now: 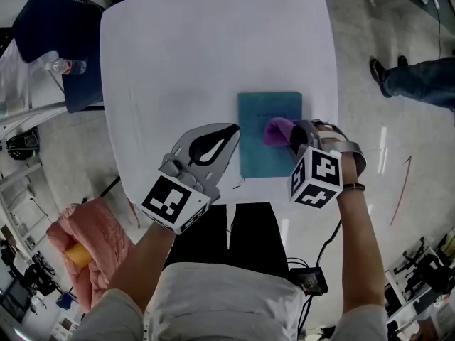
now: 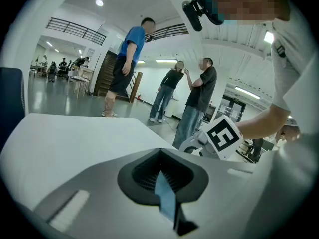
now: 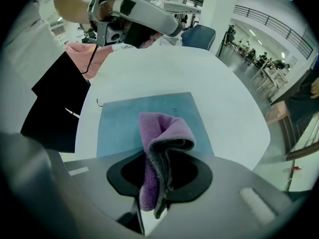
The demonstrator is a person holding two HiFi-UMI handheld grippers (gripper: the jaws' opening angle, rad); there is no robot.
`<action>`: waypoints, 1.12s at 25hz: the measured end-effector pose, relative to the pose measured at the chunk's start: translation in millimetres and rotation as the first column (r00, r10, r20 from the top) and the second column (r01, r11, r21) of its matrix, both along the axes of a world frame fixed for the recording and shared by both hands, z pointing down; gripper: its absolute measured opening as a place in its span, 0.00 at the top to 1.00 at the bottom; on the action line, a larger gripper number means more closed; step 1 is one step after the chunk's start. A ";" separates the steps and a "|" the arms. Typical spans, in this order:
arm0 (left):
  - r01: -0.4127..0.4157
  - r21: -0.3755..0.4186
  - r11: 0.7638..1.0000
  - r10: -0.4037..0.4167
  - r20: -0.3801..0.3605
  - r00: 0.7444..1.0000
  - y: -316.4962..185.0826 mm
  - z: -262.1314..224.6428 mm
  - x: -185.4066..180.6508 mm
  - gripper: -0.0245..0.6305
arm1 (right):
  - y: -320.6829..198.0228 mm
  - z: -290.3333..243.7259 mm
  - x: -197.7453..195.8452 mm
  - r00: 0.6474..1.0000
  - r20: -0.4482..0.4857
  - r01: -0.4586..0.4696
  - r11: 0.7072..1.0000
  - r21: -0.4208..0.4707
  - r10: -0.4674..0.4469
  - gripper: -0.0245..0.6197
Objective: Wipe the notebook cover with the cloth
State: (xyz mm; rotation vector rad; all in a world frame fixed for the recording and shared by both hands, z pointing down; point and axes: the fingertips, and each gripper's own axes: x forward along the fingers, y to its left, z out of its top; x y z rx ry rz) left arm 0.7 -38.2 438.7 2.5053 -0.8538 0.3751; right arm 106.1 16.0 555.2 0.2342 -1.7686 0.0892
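A teal notebook (image 1: 259,155) lies flat on the white table (image 1: 178,62), near its front edge. My right gripper (image 1: 290,142) is shut on a folded purple cloth (image 1: 277,130), which hangs over the notebook's right side. In the right gripper view the cloth (image 3: 162,133) sticks out of the gripper (image 3: 152,193) above the notebook (image 3: 119,128); I cannot tell whether it touches the cover. My left gripper (image 1: 233,128) hovers just left of the notebook, shut and empty. Seen in its own view, the left gripper (image 2: 167,193) holds nothing.
A dark blue chair (image 1: 53,27) and a water bottle (image 1: 67,66) sit off the table's far left corner. A pink bundle (image 1: 85,240) lies on the floor at left. A person's legs (image 1: 419,80) stand to the right. Several people (image 2: 127,63) stand beyond the table.
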 end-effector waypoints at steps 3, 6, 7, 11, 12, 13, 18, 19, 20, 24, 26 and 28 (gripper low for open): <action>-0.013 0.001 1.000 0.013 -0.002 1.000 4.1 -0.3 3.8 0.96 | 9.7 0.0 -0.3 1.000 0.002 -0.004 1.000 -0.009 0.004 0.79; -0.026 0.001 1.000 0.026 -0.004 1.000 9.0 -1.1 7.5 0.96 | 21.1 -0.5 -0.3 1.000 0.003 -0.006 1.000 -0.016 0.006 0.79; -0.030 0.001 1.000 0.030 -0.004 1.000 10.8 -1.2 8.8 0.96 | 25.1 -0.6 -0.1 1.000 0.004 -0.008 1.000 -0.019 0.008 0.79; -0.045 0.000 0.999 0.045 -0.004 0.999 15.0 -1.0 12.5 0.96 | 38.1 -1.2 0.1 1.000 0.011 -0.016 0.999 -0.031 0.016 0.79; -0.049 -0.001 0.999 0.049 -0.005 0.999 15.2 -0.9 12.8 0.96 | 40.5 -1.4 -0.5 1.000 0.012 -0.017 0.999 -0.034 0.018 0.79; -0.052 -0.001 0.999 0.052 -0.006 0.999 15.7 -0.9 13.1 0.96 | 43.1 -1.6 -1.1 1.000 0.013 -0.019 0.999 -0.037 0.019 0.79; -0.072 -0.002 0.997 0.072 -0.007 0.997 22.4 -1.8 18.0 0.96 | 61.1 -2.2 -1.4 1.000 0.016 -0.020 0.998 -0.067 0.021 0.79; -0.076 -0.001 0.997 0.076 -0.007 0.997 23.3 -2.1 19.0 0.96 | 64.7 -2.2 -1.5 1.000 0.017 -0.020 0.997 -0.076 0.021 0.79; -0.080 0.001 0.997 0.080 -0.007 0.997 23.8 -2.4 20.0 0.96 | 68.4 -2.0 -1.5 1.000 0.018 -0.019 0.996 -0.087 0.021 0.79; -0.093 0.001 0.996 0.093 -0.007 0.996 26.4 -2.2 22.0 0.96 | 81.1 -1.1 -2.5 1.000 0.022 -0.018 0.992 -0.124 0.021 0.79; -0.097 0.001 0.995 0.097 -0.007 0.995 27.9 -1.9 23.0 0.96 | 85.7 -1.3 -2.6 1.000 0.022 -0.017 0.991 -0.136 0.020 0.79; -0.101 0.001 0.995 0.101 -0.007 0.995 29.2 -1.8 24.2 0.96 | 89.3 -1.3 -2.5 1.000 0.021 -0.015 0.989 -0.147 0.018 0.79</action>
